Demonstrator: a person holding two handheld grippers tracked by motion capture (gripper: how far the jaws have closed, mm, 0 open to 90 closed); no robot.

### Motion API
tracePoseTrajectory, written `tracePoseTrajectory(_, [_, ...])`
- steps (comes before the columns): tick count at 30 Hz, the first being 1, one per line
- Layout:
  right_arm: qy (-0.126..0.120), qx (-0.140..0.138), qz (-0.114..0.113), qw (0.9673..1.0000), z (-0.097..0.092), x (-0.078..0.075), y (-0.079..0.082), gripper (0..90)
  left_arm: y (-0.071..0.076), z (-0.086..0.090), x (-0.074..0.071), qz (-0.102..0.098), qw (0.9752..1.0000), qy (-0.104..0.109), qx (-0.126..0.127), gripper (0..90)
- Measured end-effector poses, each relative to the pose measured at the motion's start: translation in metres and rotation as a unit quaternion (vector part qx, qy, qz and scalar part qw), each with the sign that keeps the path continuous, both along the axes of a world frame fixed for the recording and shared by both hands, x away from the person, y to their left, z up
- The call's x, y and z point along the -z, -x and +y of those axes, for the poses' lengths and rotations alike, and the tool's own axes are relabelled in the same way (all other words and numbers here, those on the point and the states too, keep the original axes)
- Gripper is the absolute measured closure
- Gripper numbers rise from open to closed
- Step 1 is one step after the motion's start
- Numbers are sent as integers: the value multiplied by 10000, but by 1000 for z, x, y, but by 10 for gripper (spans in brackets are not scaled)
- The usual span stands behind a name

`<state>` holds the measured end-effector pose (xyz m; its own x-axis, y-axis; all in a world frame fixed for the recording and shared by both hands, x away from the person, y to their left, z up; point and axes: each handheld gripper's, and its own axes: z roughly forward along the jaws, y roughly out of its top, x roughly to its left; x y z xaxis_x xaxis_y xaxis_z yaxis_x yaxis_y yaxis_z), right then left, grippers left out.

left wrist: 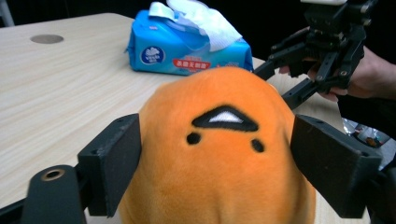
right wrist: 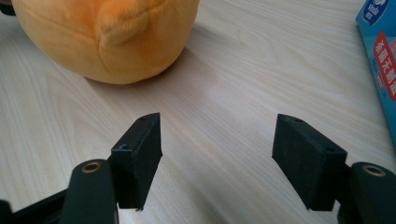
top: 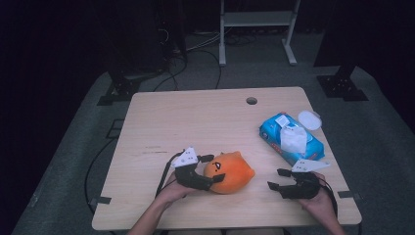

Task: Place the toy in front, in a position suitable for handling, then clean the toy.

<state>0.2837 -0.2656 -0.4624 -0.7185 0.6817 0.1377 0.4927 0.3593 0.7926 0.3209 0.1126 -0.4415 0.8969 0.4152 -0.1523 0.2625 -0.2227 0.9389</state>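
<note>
The plush (top: 229,172) lay on the tabletop (top: 195,122) between the jaws of the left gripper (top: 211,169), its face toward that gripper's camera. In the left gripper view the plush (left wrist: 219,154) bulged between the two black pads, which stood spread wide at its sides; whether they pressed on the fur or only flanked it could not be told. The plush rested on the wood, not lifted.

The right gripper (top: 280,179) sat apart from the plush, its jaws spread and bare, pointing toward it low over the wood. From the right gripper view, the plush (right wrist: 107,37) lay ahead of the jaws and off to their left, well beyond the pad tips, with bare tabletop (right wrist: 224,93) between the pads. The wipes pack (right wrist: 380,60) edged in ahead and to the right of those jaws.

From the left jaws, the wipes pack (left wrist: 187,49) lay beyond the plush, a white sheet pulled up from its top, and the right gripper (left wrist: 289,77) hung beyond and to the right.

The tabletop was pale wood grain with a round cable hole (top: 251,101) near its far edge. A white lid (top: 309,120) lay beside the pack (top: 291,138). The room around was dark: grey floor (top: 381,147), cables trailing, a white frame's legs (top: 257,29) at the back.
</note>
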Motion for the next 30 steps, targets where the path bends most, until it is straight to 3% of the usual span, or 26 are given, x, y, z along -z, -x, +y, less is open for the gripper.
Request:
tracePoseTrajectory(6, [-20, 19, -3, 10000, -1, -1, 0, 316, -6, 27, -13, -89, 9987, 168, -475, 98])
tracePoseTrajectory(12, [3, 42, -33, 10000, 0, -2, 2, 316, -13, 53, -14, -94, 9959, 220, -871, 90])
tracePoseTrajectory(16, [-221, 111, -124, 9996, -1, -7, 0, 315, -15, 58, -14, -109, 9954, 184, -934, 90])
tracePoseTrajectory(24, [-231, 317, -386, 9985, -13, -24, -7, 316, -15, 56, -10, -154, 9961, -51, -867, 89])
tracePoseTrajectory(30, [-224, 479, -660, 9964, -22, -41, -18, 319, -18, 62, -8, -102, 9952, -63, -975, 89])
